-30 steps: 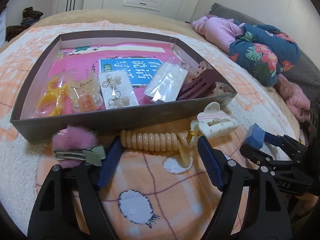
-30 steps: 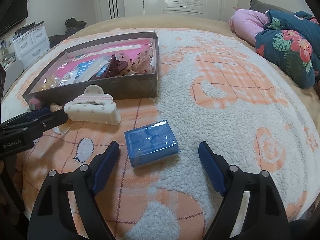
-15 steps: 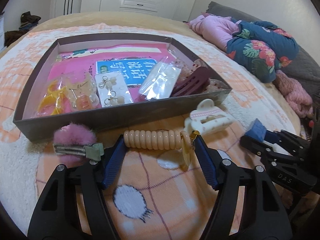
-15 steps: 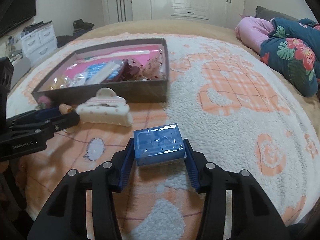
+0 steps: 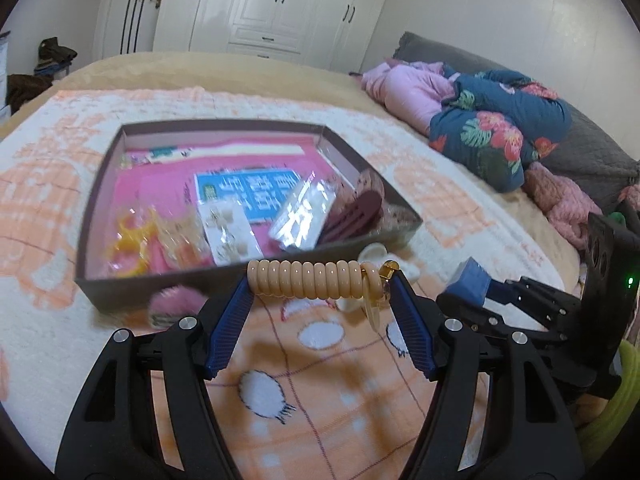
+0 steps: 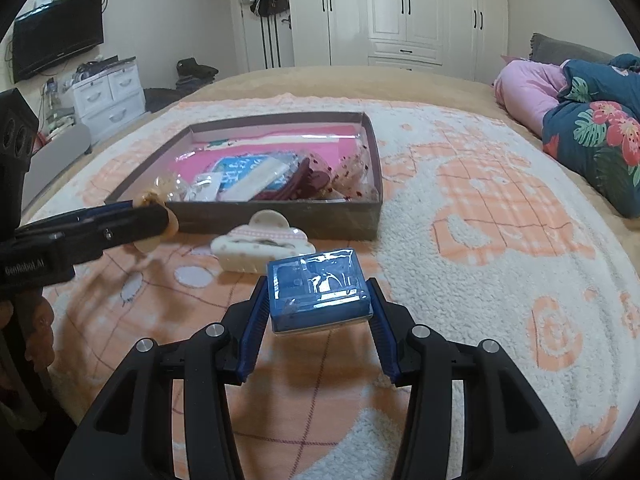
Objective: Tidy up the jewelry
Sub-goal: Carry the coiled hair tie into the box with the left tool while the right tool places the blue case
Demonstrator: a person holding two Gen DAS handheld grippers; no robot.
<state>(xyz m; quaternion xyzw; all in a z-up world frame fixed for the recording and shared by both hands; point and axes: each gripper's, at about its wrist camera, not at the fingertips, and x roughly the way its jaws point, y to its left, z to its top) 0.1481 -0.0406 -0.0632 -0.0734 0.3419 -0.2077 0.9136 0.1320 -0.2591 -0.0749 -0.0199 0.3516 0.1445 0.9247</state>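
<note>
My left gripper (image 5: 320, 286) is shut on a peach spiral hair tie (image 5: 308, 282) and holds it above the blanket, just in front of the brown tray (image 5: 240, 278). My right gripper (image 6: 318, 300) is shut on a small blue box (image 6: 318, 294) and holds it off the bed. The tray (image 6: 280, 216) holds packets of earrings, a yellow clip and a maroon hair claw (image 5: 352, 214). A white hair claw (image 6: 260, 246) lies on the blanket in front of the tray. A pink fuzzy clip (image 5: 172, 304) lies by the tray's near wall, partly hidden by my left finger.
The bed has an orange and white fleece blanket (image 6: 480, 240). Pink and floral bedding (image 5: 480, 120) is piled at the right. White wardrobes (image 6: 400, 12) stand behind the bed. A TV (image 6: 56, 50) and white drawers (image 6: 108, 96) stand at the left.
My left gripper closed on the spiral hair tie and lifted it. My right gripper closed on the blue box and lifted it off the blanket.
</note>
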